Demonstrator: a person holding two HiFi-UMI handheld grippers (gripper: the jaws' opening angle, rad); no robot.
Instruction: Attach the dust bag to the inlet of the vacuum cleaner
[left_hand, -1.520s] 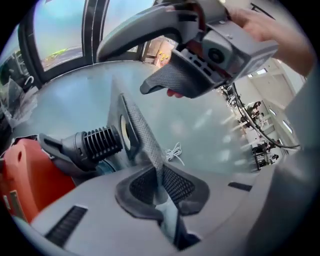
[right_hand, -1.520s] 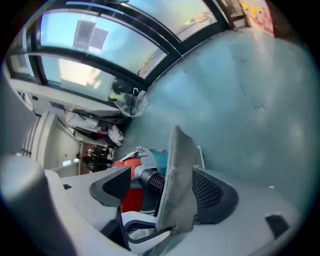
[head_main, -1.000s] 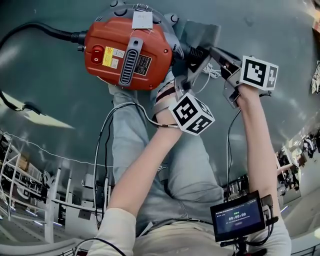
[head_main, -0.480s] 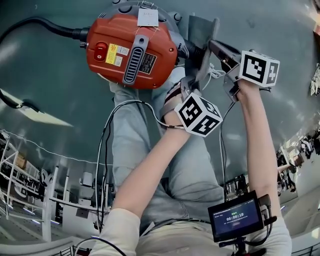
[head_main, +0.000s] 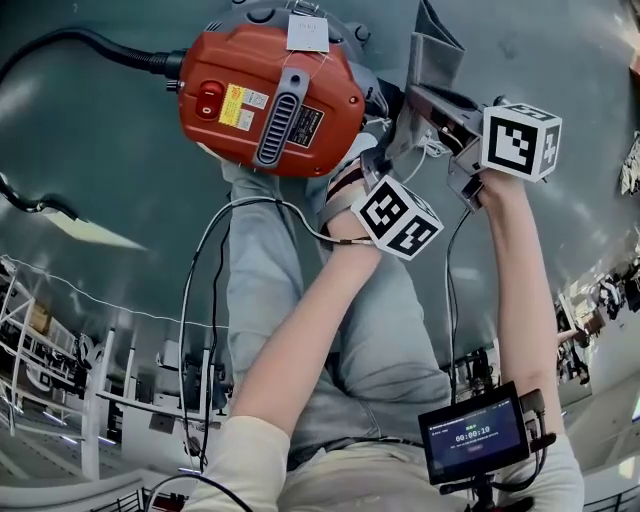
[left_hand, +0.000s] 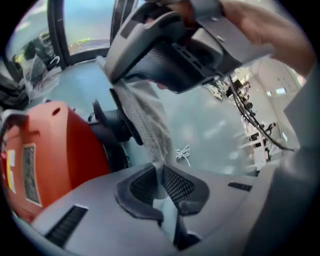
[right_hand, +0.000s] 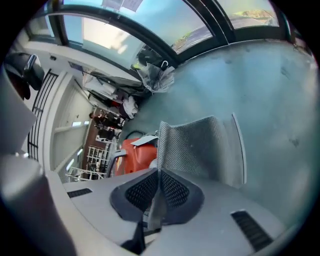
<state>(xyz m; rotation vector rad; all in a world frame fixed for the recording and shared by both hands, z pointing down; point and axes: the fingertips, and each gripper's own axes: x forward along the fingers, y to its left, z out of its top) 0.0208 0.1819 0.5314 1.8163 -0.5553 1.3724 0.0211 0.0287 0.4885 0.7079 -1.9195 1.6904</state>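
The red vacuum cleaner (head_main: 270, 100) lies on the grey floor, its black inlet (head_main: 385, 98) facing right. The grey mesh dust bag (head_main: 435, 55) stands on edge just right of the inlet. My left gripper (head_main: 388, 148) is shut on the bag's lower edge, next to the inlet. My right gripper (head_main: 418, 95) is shut on the bag's edge from the right. In the left gripper view the left gripper (left_hand: 159, 172) pinches the dust bag (left_hand: 145, 120), with the inlet (left_hand: 112, 125) and vacuum cleaner (left_hand: 40, 165) at the left. In the right gripper view the right gripper (right_hand: 159, 175) holds the dust bag (right_hand: 200, 145).
A black hose (head_main: 90, 45) leaves the vacuum toward the top left. A white tag (head_main: 307, 32) sits on its top. A white cord (left_hand: 184, 152) lies on the floor beyond the bag. The person's trouser legs (head_main: 260, 260) and a small monitor (head_main: 475, 435) fill the near side.
The dust bag has turned from lying flat to standing on edge beside the inlet. The right gripper has moved up the picture with it; the left gripper has stayed by the inlet.
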